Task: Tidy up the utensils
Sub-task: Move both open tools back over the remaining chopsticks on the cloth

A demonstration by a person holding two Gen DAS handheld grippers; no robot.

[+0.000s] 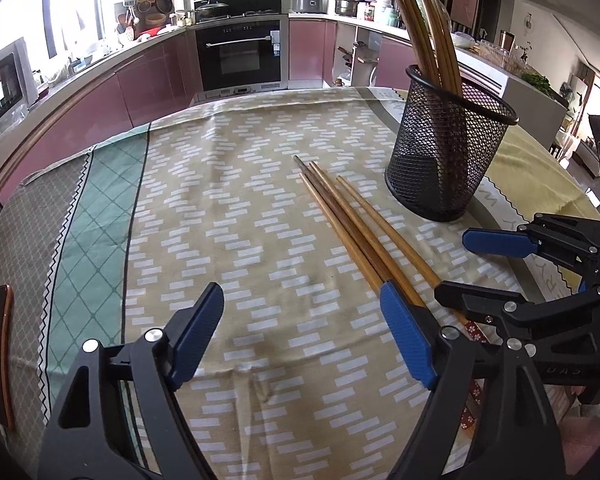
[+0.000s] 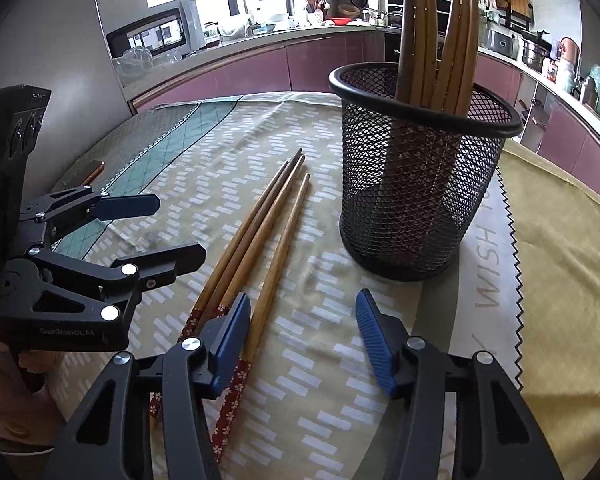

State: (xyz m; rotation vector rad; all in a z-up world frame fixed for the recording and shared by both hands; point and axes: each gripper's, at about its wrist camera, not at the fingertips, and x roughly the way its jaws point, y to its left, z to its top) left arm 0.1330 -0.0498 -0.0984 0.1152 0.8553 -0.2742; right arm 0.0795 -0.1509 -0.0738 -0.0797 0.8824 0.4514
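Writing: "GenRoboAI" on left tongs | "WISH" on tablecloth | both tongs released, right tongs empty

both grippers angle steeply downward, side by side and near each other. the left gripper stands with its blue pads spread wide, nothing pressed between them. the right gripper has its jaws parted less widely, also gripping nothing. a hand wraps the left gripper's handle at the near left.
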